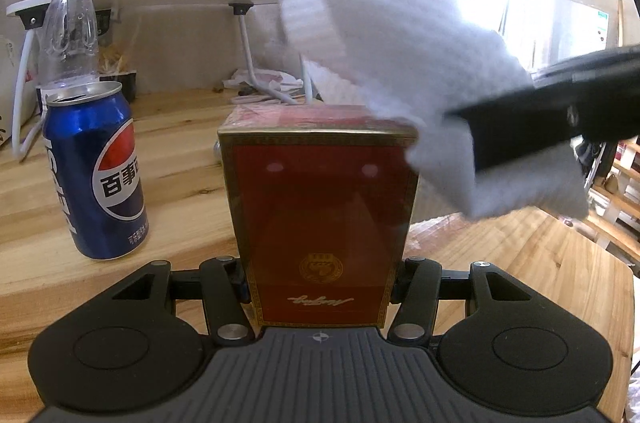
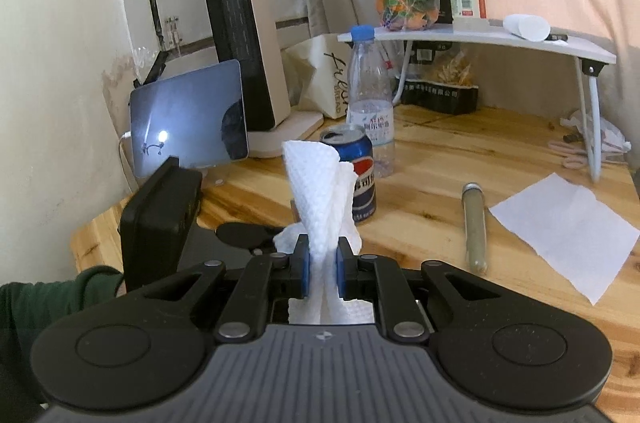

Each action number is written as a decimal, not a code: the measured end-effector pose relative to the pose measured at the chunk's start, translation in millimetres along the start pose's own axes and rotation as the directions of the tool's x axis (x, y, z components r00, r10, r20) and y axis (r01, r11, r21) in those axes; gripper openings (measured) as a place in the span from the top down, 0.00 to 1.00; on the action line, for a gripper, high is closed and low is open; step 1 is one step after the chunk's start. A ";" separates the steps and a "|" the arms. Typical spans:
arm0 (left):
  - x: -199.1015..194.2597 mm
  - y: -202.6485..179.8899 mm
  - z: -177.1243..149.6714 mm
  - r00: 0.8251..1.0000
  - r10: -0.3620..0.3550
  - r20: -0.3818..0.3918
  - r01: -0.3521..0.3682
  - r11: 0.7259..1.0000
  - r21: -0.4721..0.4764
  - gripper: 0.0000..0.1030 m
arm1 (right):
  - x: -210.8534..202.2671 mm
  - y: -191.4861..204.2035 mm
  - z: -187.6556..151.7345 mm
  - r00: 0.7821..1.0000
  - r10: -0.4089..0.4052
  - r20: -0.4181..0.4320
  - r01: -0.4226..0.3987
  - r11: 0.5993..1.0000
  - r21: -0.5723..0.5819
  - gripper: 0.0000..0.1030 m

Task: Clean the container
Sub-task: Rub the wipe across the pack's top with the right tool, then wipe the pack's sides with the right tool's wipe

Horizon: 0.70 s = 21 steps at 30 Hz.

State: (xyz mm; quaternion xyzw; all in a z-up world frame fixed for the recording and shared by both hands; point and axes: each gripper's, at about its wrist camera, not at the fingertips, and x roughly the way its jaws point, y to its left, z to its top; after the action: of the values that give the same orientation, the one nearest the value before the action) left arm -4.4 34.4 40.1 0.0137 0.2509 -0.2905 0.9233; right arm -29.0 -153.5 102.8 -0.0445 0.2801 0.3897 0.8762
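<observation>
My left gripper point(image 1: 320, 287) is shut on a red box with gold trim point(image 1: 320, 207) and holds it upright above the wooden table point(image 1: 168, 159). My right gripper point(image 2: 323, 263) is shut on a bunched white paper towel point(image 2: 320, 191). In the left wrist view the towel point(image 1: 400, 55) is blurred and lies against the box's upper right corner, with a right gripper finger point(image 1: 552, 123) behind it. The box does not show in the right wrist view.
A blue Pepsi can point(image 1: 96, 175) and a clear water bottle point(image 1: 70, 23) stand left of the box. A small white folding table point(image 2: 480, 39) with snacks stands at the back. A test tube point(image 2: 474, 227) and a flat paper sheet point(image 2: 568, 231) lie on the table. A tablet point(image 2: 188, 119) leans at left.
</observation>
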 end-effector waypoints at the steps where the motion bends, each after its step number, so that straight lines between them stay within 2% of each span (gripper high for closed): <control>1: 0.0 0.0 0.4 1.000 -0.001 0.000 0.001 1.000 -0.001 0.46 | 0.4 -0.4 -1.4 1.000 -0.003 -0.005 0.003 1.000 -0.001 0.85; 4: 0.3 1.6 2.4 1.000 -0.010 -0.003 0.010 1.000 -0.020 0.46 | 2.2 -5.1 -7.6 1.000 -0.019 -0.024 0.020 1.000 0.017 0.84; 7: 2.0 11.8 5.3 0.997 -0.075 -0.019 0.073 0.991 -0.110 0.46 | -5.5 -13.3 -9.6 1.000 -0.007 0.016 0.006 0.997 0.076 0.85; 11: 9.6 17.2 5.8 0.985 -0.174 -0.019 0.165 0.957 -0.237 0.46 | -15.3 -34.9 -9.3 0.989 0.120 0.087 -0.138 0.960 0.244 0.85; 13: 10.9 20.1 5.6 0.979 -0.201 -0.016 0.190 0.946 -0.264 0.46 | -8.4 -40.1 -8.8 0.988 0.148 0.054 -0.157 0.952 0.264 0.85; 14: 11.5 21.1 5.2 0.978 -0.207 -0.018 0.195 0.943 -0.269 0.46 | -2.9 -41.8 -9.0 0.990 0.139 0.028 -0.141 0.953 0.269 0.84; 19: 6.9 17.6 -0.9 0.975 -0.222 -0.024 0.210 0.946 -0.246 0.46 | 15.8 -46.0 -8.8 0.989 0.138 -0.048 -0.121 0.956 0.267 0.85; 21: 3.6 21.4 -3.0 0.975 -0.220 -0.032 0.206 0.948 -0.241 0.46 | 17.3 -47.3 -9.6 0.989 0.142 -0.050 -0.123 0.953 0.276 0.85</control>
State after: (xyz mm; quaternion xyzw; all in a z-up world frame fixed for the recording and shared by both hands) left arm 8.4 50.7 33.1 -0.1148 0.3105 -0.3561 0.8738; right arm 9.5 -177.7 79.0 0.0820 0.3634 0.4038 0.8356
